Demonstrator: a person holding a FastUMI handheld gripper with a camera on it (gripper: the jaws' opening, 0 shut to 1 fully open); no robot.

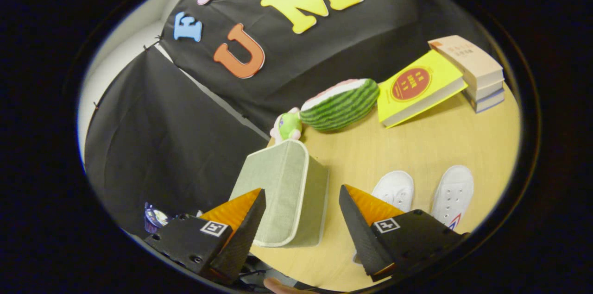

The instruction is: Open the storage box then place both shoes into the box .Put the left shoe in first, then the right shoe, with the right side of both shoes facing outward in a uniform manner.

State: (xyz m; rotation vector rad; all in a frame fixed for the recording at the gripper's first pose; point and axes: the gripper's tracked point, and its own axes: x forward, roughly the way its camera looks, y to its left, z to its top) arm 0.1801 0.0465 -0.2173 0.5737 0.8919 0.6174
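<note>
Two white shoes [424, 194] lying right of closed storage box [285, 192]; my tool [301, 220] hovering spread, fingers flanking box, touching nothing.

The tongs [301, 213] stand spread wide, touching nothing. Between their fingertips and just ahead sits the closed grey-green storage box [285, 192] on the wooden worktop [417, 146]. Two white shoes [426, 194] lie side by side next to the box, partly behind one finger. Well beyond the tongs lie a watermelon plush [340, 104], a small green toy [288, 126], a yellow book [419, 86] and stacked books [477, 74].
</note>
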